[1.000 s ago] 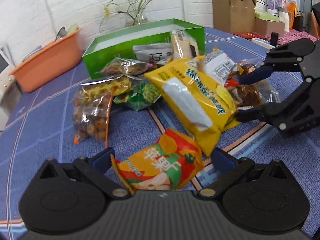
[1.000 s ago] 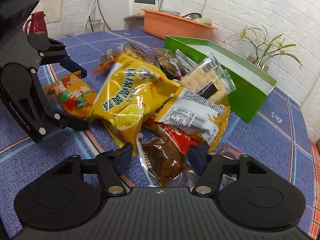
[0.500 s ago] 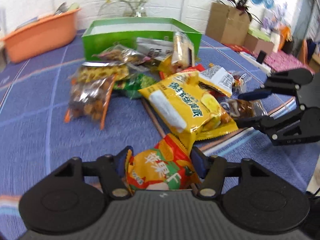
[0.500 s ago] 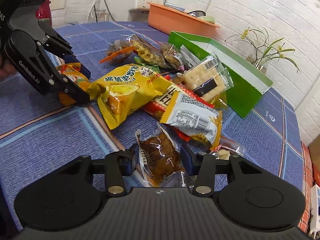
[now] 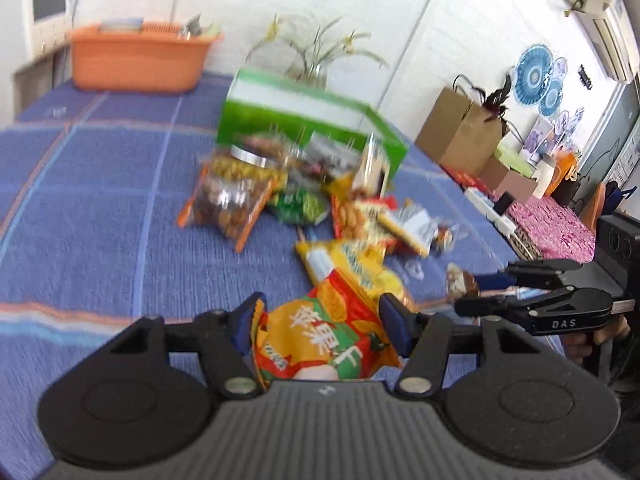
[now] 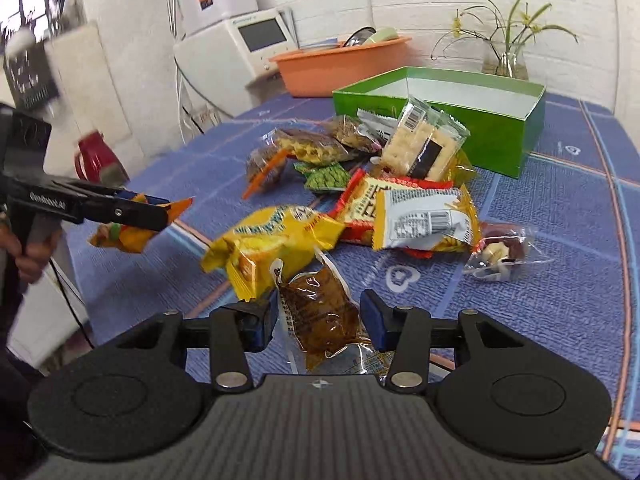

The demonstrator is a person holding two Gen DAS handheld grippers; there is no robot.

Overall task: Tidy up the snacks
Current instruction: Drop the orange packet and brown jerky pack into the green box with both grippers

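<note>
My left gripper point(image 5: 320, 314) is shut on an orange-and-green snack bag point(image 5: 320, 340) and holds it above the table; both also show in the right wrist view point(image 6: 160, 210), bag point(image 6: 124, 236). My right gripper point(image 6: 318, 314) is shut on a clear packet of brown snack point(image 6: 320, 312), lifted off the cloth; it also shows in the left wrist view point(image 5: 466, 292). A pile of snack packets lies before an open green box point(image 6: 496, 136), with a yellow chip bag point(image 6: 276, 244) nearest and a cracker pack point(image 6: 424, 144) leaning on the box.
The blue tablecloth point(image 6: 560, 264) runs under everything. An orange basin point(image 6: 340, 64) stands behind the box, a glass vase with a plant point(image 6: 504, 60) beside it. A small clear packet point(image 6: 500, 256) lies alone at right. A red jug point(image 6: 96, 160) is off the table's left edge.
Both grippers have closed on their packets and lifted them up and back from the pile. The yellow chip bag has dropped flat onto the cloth.
</note>
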